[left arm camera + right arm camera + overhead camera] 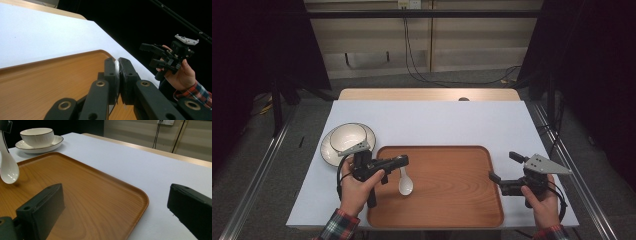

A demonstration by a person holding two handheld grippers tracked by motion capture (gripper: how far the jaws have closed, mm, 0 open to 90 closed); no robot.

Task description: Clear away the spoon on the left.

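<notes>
1. The left gripper (403, 161) has its jaws clenched on the handle of a glossy white ceramic spoon (405, 183), which hangs bowl-down over the left part of the tray
2. The right gripper (504, 166) is held just off the tray's right edge, jaws released and wide apart with nothing between them
3. The rounded rectangular brown wooden tray (452, 200) lies on the white-topped desk (437, 120)
4. Beyond the tray's left corner a white ceramic bowl (347, 136) with a dark rim sits on a matching white plate (328, 150)

White spoon (405, 184) (glossy), hanging over tray (452, 200)
</notes>
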